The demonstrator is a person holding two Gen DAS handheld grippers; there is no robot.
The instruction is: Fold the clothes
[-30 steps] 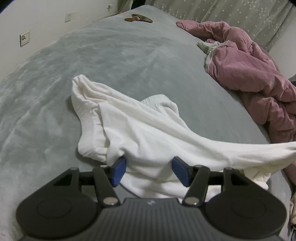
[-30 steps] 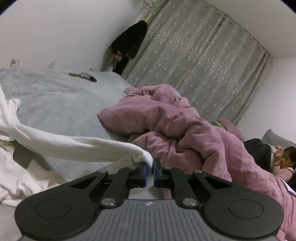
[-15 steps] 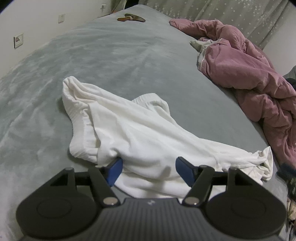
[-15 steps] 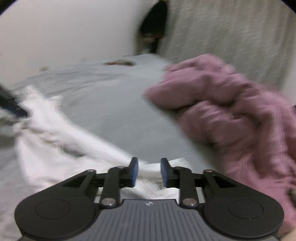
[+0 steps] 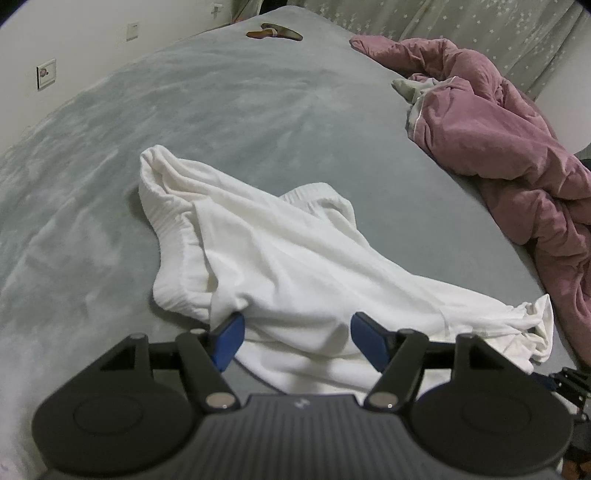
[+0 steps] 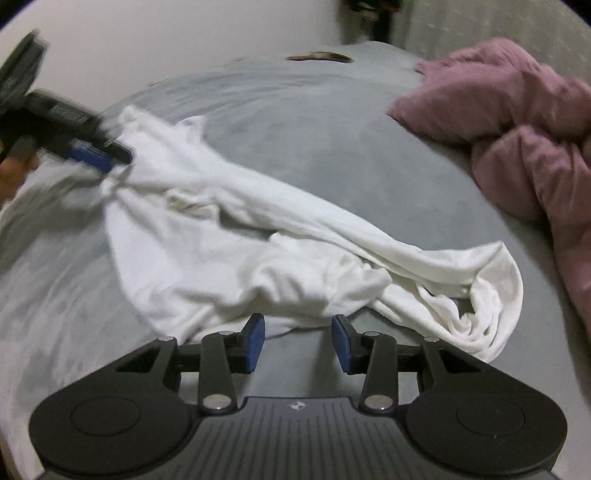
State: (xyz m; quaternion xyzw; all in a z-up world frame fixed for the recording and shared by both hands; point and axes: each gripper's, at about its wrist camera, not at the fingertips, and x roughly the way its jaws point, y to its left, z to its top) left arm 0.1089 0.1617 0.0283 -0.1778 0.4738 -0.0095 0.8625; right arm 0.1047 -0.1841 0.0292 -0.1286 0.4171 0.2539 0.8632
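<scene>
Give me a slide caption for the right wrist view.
Right gripper, jaws opening and empty, above a crumpled white garment on a grey bed.

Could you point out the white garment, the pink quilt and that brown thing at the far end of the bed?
white garment (image 5: 295, 266), left wrist view, middle of the crumpled cloth.
pink quilt (image 5: 491, 125), left wrist view, its bunched upper part.
brown thing (image 5: 275, 32), left wrist view, its middle; too small to identify.

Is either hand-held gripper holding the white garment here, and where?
Neither: left hand-held gripper open astride the white garment; right hand-held gripper opening, empty.
</scene>
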